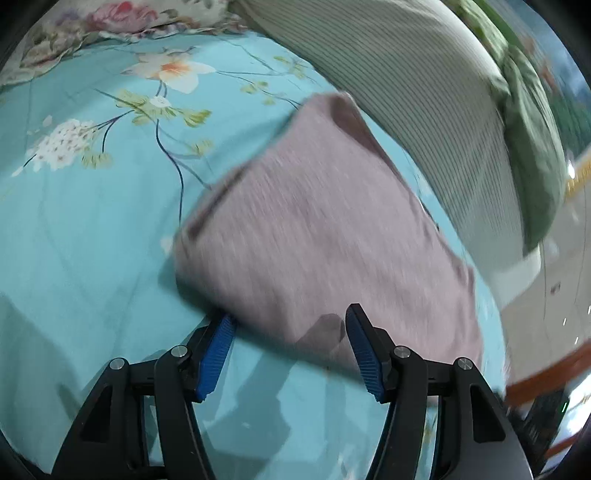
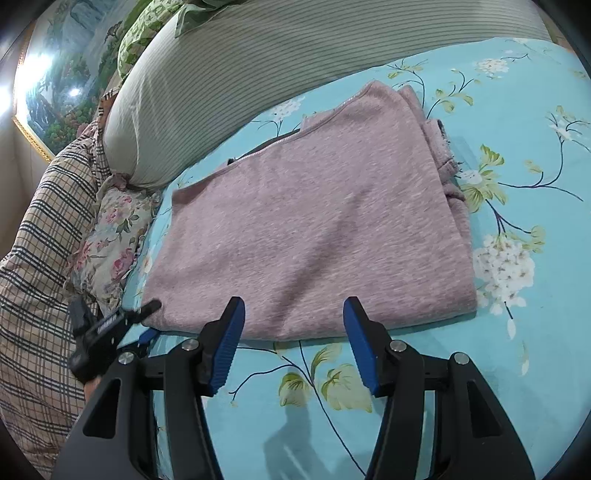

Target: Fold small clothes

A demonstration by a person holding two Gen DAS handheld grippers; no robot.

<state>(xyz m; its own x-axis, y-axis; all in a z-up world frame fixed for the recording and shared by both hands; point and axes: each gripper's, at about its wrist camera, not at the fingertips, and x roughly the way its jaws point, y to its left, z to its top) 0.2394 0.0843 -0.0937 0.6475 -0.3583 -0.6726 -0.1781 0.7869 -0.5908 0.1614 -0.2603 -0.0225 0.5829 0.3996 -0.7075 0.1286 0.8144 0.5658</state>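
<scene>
A pink knit garment (image 2: 310, 229) lies folded into a rough rectangle on the turquoise floral bedsheet (image 2: 517, 369). It also shows, blurred, in the left wrist view (image 1: 325, 236). My right gripper (image 2: 293, 310) is open and empty, its blue pads just short of the garment's near edge. My left gripper (image 1: 291, 323) is open at the garment's near-left corner, one finger above the edge and one below it; it also shows in the right wrist view (image 2: 147, 321).
A grey-green striped pillow (image 2: 258, 74) lies behind the garment. A checked blanket (image 2: 40, 251) and a small floral cushion (image 2: 114, 236) lie to the left. A green leafy pillow (image 2: 147, 33) and a framed landscape picture (image 2: 62, 74) are at the back.
</scene>
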